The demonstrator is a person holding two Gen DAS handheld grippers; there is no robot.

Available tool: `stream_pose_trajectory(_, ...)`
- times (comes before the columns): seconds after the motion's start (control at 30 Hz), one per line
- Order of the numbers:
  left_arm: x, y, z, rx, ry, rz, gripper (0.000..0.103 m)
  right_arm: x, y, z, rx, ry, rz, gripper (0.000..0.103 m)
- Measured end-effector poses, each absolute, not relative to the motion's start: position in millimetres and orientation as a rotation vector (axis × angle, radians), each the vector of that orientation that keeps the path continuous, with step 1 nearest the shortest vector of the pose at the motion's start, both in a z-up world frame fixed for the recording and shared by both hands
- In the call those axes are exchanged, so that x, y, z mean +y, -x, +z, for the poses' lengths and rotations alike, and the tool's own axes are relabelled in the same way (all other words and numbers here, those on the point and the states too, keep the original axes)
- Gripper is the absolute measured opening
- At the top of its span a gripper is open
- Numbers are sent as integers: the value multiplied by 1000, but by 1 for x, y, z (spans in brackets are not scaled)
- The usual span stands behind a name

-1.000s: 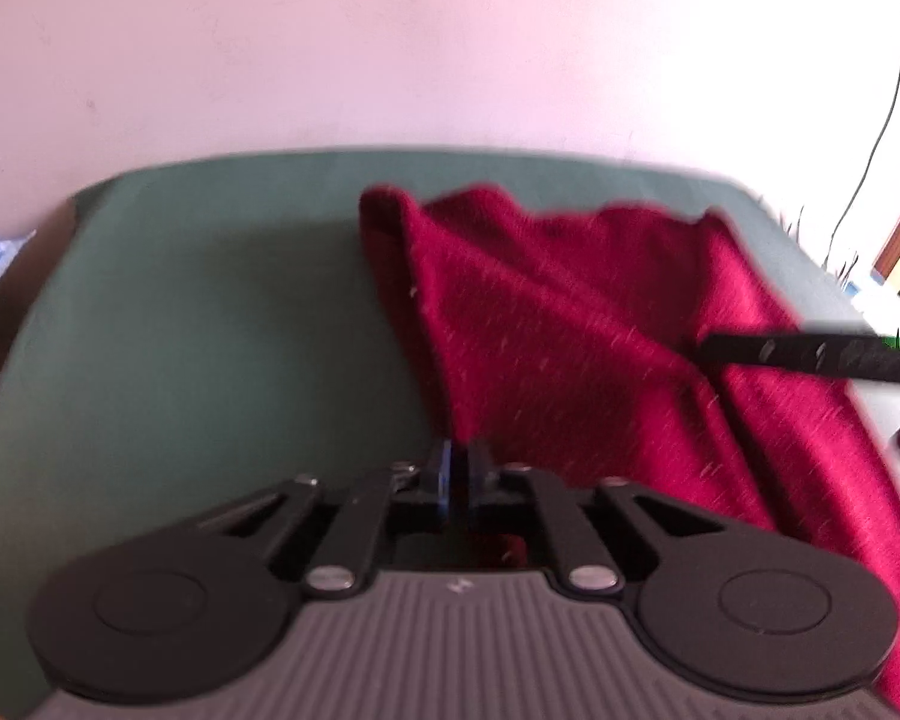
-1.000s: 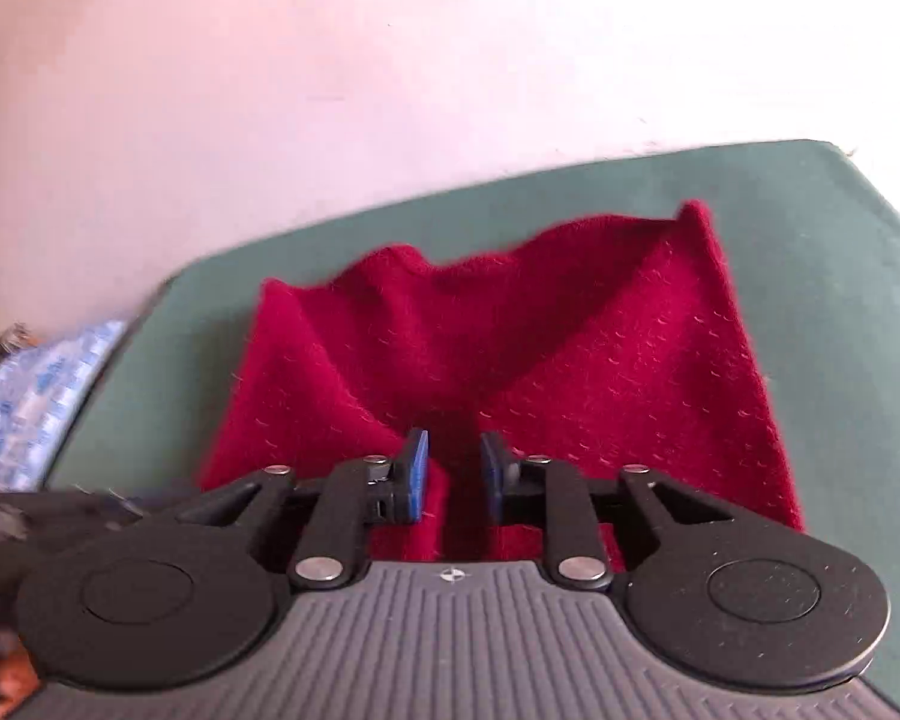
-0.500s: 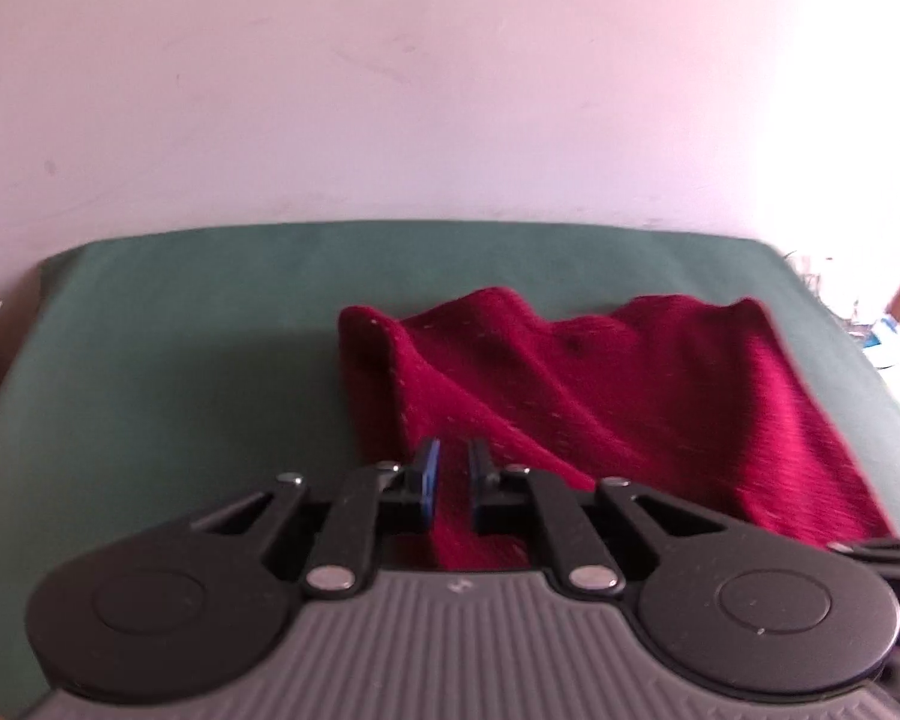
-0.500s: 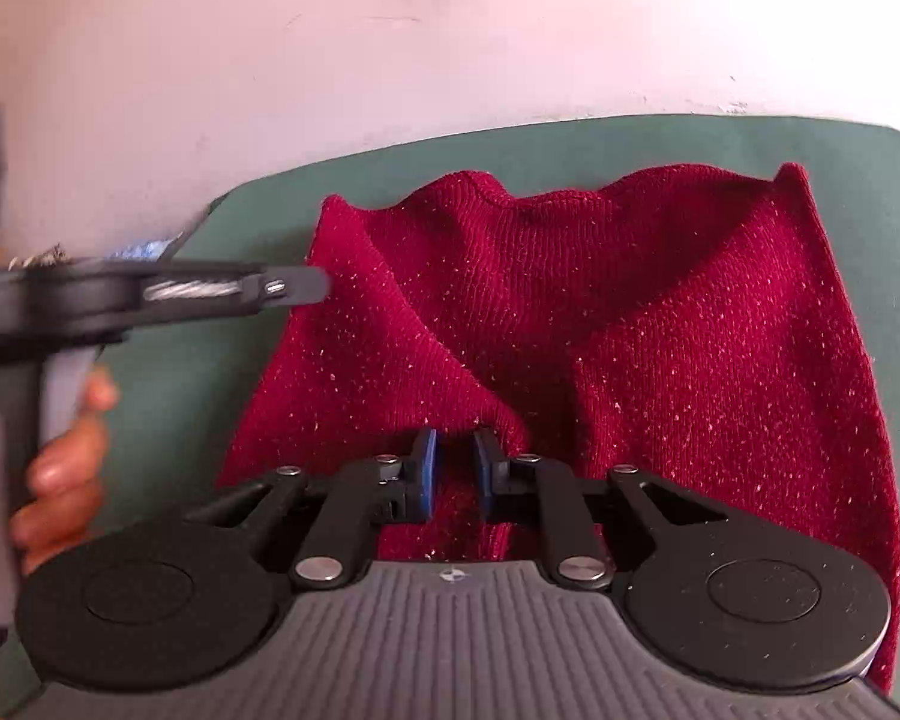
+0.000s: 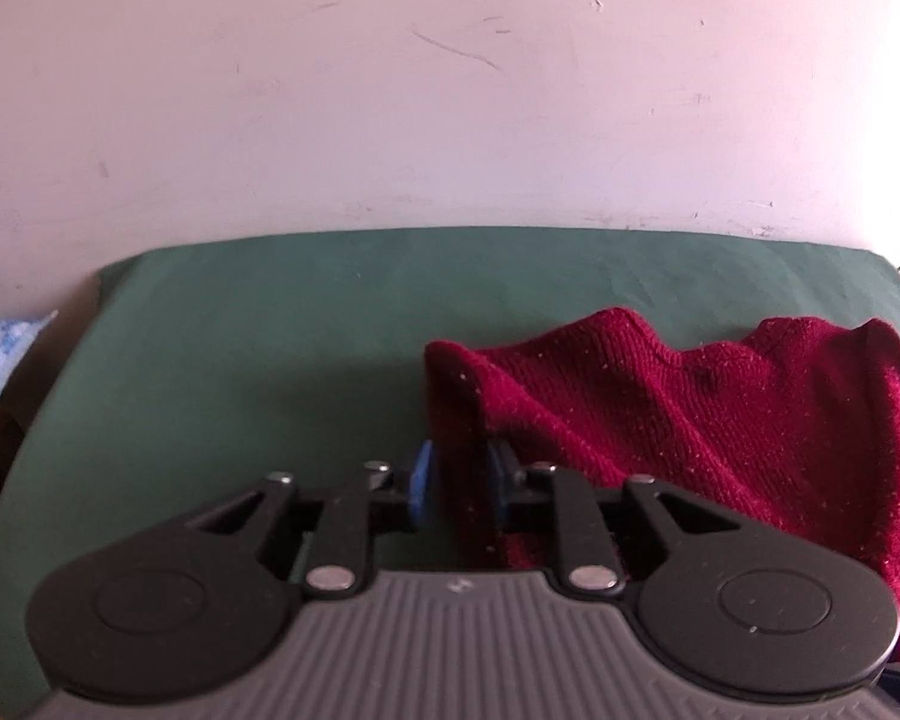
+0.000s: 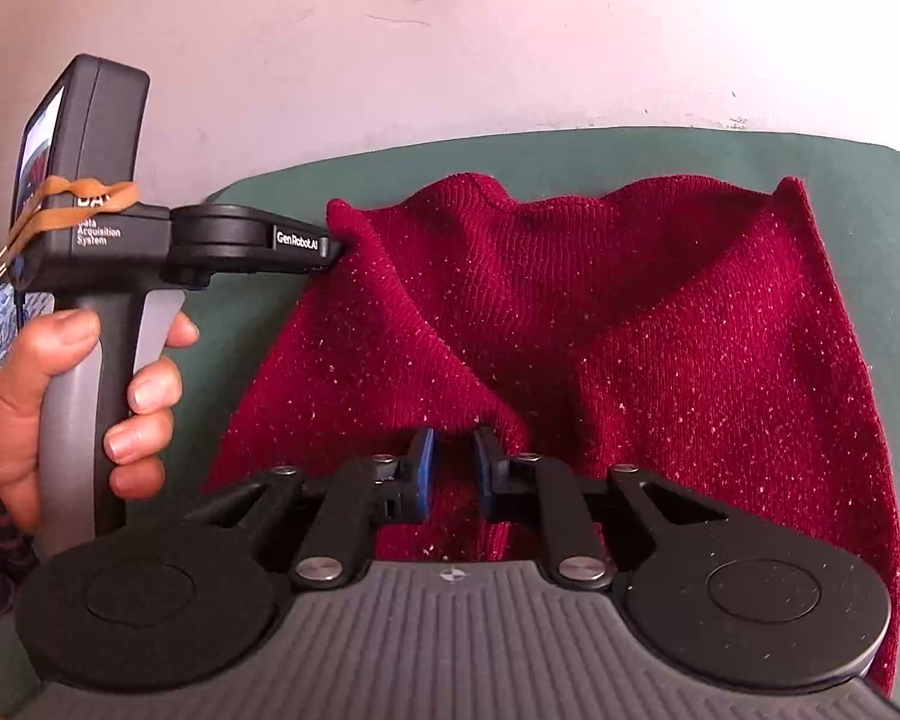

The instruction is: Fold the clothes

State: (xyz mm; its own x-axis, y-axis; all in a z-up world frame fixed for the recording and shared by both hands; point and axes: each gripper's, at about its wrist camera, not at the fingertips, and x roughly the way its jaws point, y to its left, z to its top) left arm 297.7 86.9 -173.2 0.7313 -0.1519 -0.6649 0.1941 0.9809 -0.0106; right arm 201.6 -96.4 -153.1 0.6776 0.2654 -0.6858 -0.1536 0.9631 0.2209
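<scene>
Holding the red sweater (image 6: 630, 324) bunched mid-frame on the green desk (image 5: 240, 360), your right gripper (image 6: 450, 471) pinches a fold to anchor it; your left gripper (image 5: 457, 483) jaws are opening around its edge.

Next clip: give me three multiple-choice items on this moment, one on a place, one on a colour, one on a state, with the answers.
1. Where does the sweater lie?
A. on the green table
B. on the floor
C. on a chair back

2. What colour is the sweater?
A. blue
B. dark red
C. white

3. What lies between the right gripper's pads?
A. nothing
B. a rubber band
C. a fold of the sweater

Answers: 1 A, green surface shows all around the knit. 2 B, the knit is deep red in both views. 3 C, red cloth fills the narrow gap between the blue pads.
</scene>
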Motion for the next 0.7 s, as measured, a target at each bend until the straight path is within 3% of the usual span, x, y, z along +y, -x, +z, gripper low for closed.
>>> stream_pose_trajectory(0.2,87,-299,-172,741,-68,-174,23,-98,-204,-150,802,-153,239,15)
stream_pose_trajectory(0.43,95,-300,-171,746,-57,-151,42,-96,-206,-141,753,-162,237,17)
stream_pose_trajectory(0.7,97,-300,-172,741,-59,-156,44,-91,-215,-151,729,-93,199,15)
